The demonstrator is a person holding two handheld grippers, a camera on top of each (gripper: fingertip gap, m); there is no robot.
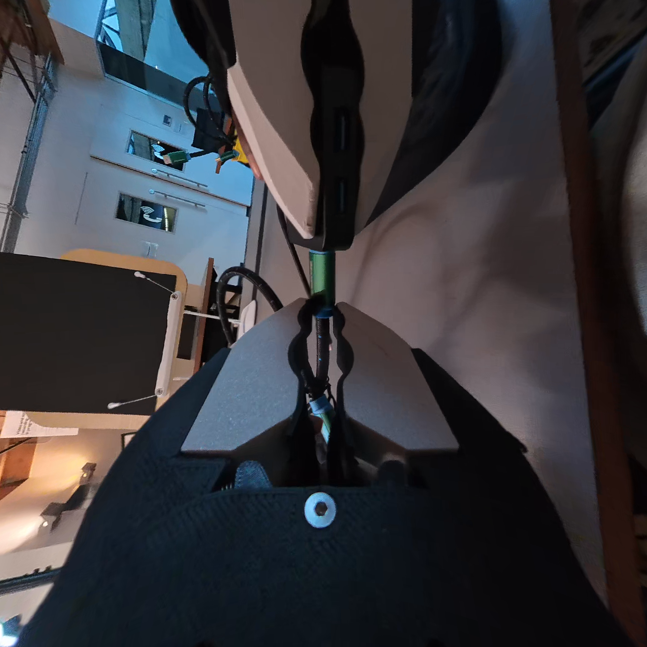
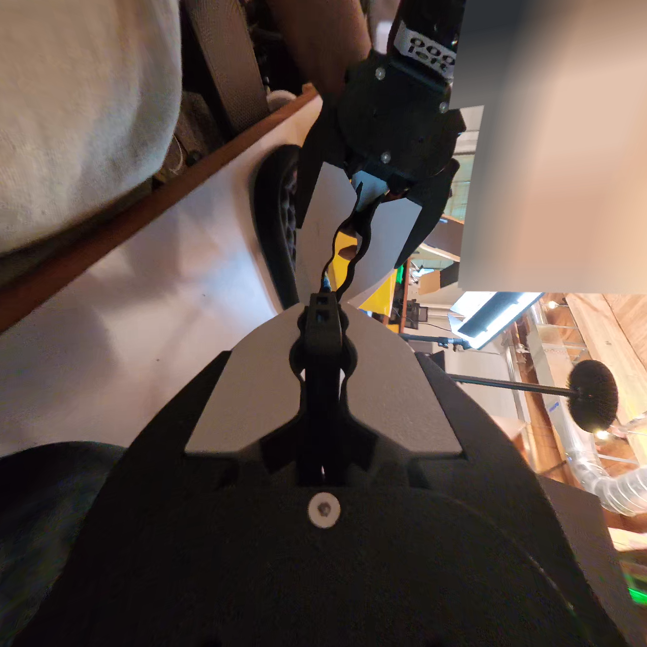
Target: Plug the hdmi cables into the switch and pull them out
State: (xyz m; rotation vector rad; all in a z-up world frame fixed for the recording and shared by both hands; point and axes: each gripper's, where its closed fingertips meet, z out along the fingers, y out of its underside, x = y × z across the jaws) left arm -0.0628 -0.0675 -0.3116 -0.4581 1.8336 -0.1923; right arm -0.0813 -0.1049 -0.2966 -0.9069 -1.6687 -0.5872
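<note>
In the left wrist view my left gripper (image 1: pixel 321 310) is shut on a black braided hdmi cable (image 1: pixel 322 345), just behind its green plug (image 1: pixel 321 275). The plug's tip sits in the end of the black switch (image 1: pixel 336 157), which my right gripper (image 1: pixel 332 231) holds from above. In the right wrist view my right gripper (image 2: pixel 322 315) is shut on the switch (image 2: pixel 322 331), and the left gripper (image 2: pixel 331 289) faces it, tip to tip. The green plug is hidden there.
Both grippers hang beside a white table (image 1: pixel 455 287) with a wooden edge (image 1: pixel 577 245). Two more green plugs (image 1: pixel 176 158) on black cables dangle beyond the right gripper. A black mesh object (image 2: pixel 276 224) lies on the table (image 2: pixel 157 297). A black panel (image 1: pixel 80 332) stands at left.
</note>
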